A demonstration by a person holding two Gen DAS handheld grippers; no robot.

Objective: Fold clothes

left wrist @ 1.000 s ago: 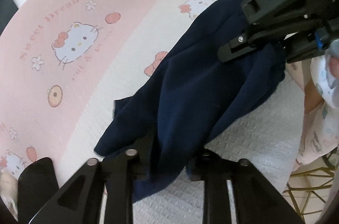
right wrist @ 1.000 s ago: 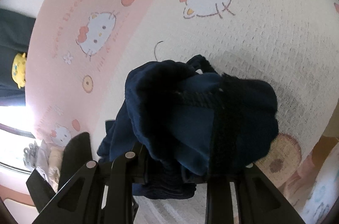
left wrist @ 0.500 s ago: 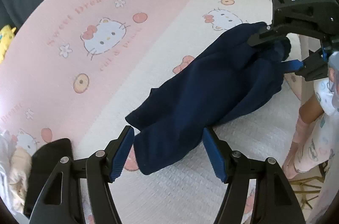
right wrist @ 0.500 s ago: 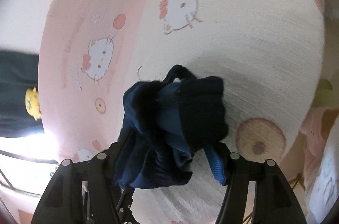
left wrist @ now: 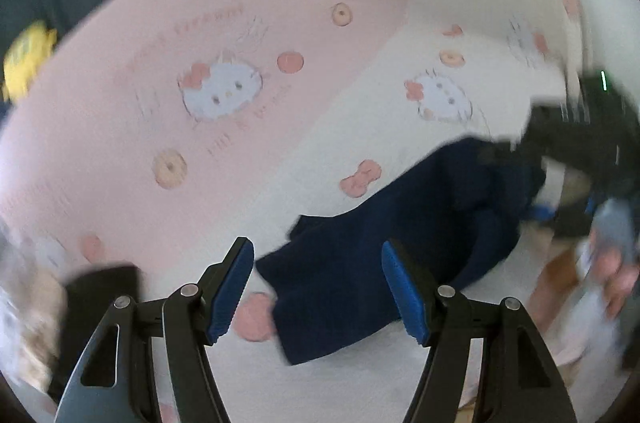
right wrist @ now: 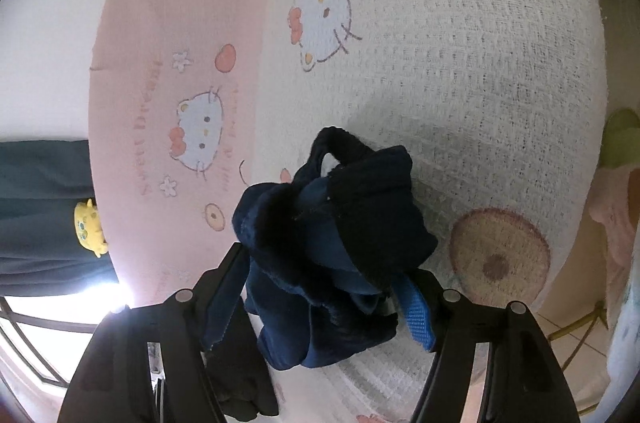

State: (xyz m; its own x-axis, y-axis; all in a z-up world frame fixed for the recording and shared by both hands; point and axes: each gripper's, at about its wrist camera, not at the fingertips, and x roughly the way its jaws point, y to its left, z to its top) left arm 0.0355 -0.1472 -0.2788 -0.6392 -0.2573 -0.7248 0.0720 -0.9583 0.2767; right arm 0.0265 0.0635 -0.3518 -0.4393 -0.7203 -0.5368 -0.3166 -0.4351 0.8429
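A dark navy garment (left wrist: 392,247) lies stretched out on a pink and white cartoon-cat blanket (left wrist: 200,71). My left gripper (left wrist: 318,291) is open and empty, raised above the garment's near end. In the right wrist view the garment's bunched end (right wrist: 332,255) sits between the spread blue-padded jaws of my right gripper (right wrist: 320,299), which is open and loosely around it. The right gripper also shows blurred in the left wrist view (left wrist: 580,147) at the garment's far end.
A dark cushion with a yellow figure (right wrist: 90,227) lies at the blanket's left edge. A black object (left wrist: 100,287) and pale clothes (left wrist: 24,303) lie at the lower left. A person's hand and patterned clothing (left wrist: 608,275) are at the right. The bed edge (right wrist: 592,183) drops to a tiled floor.
My left gripper let go of the garment, opened and pulled up and back. My right gripper opened around the bunched end, which has sunk onto the blanket.
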